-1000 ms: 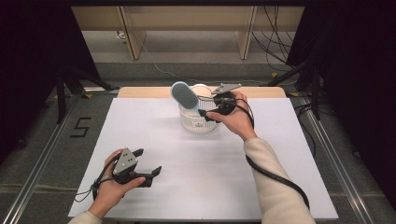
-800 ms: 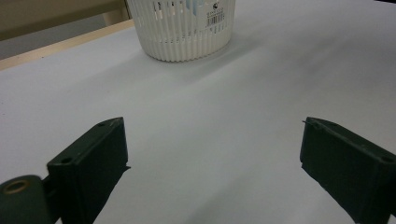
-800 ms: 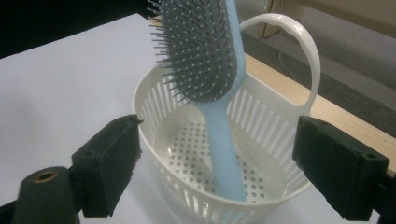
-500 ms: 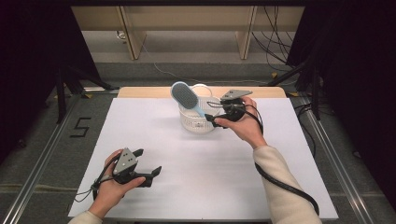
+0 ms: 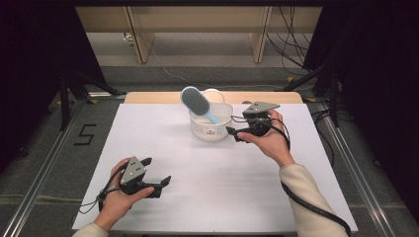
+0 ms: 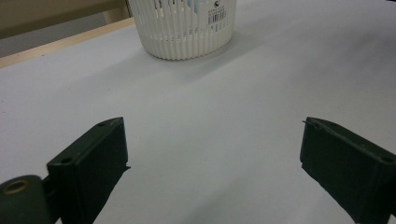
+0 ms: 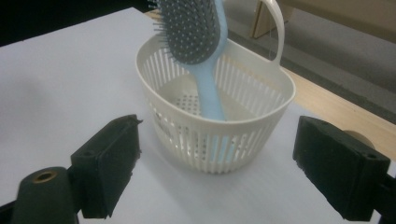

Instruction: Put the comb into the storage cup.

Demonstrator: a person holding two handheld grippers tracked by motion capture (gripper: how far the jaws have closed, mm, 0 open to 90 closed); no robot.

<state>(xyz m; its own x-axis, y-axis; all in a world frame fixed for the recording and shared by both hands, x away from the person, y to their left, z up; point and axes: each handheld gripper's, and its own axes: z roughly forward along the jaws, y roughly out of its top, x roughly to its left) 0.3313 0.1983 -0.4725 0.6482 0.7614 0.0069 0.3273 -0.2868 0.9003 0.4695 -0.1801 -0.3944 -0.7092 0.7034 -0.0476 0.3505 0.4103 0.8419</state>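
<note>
Beside basket [image 5: 211,126] — hairbrush [image 5: 196,103] inside

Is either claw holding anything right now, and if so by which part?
Nothing is held. Both the left claw and right claw are open and empty; the hairbrush stands in the basket.

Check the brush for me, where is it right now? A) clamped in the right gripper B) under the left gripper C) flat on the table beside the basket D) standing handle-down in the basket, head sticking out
D: the brush stands handle-down in the basket, its head above the rim, while the right gripper is open in front of the basket, apart from it.
</note>
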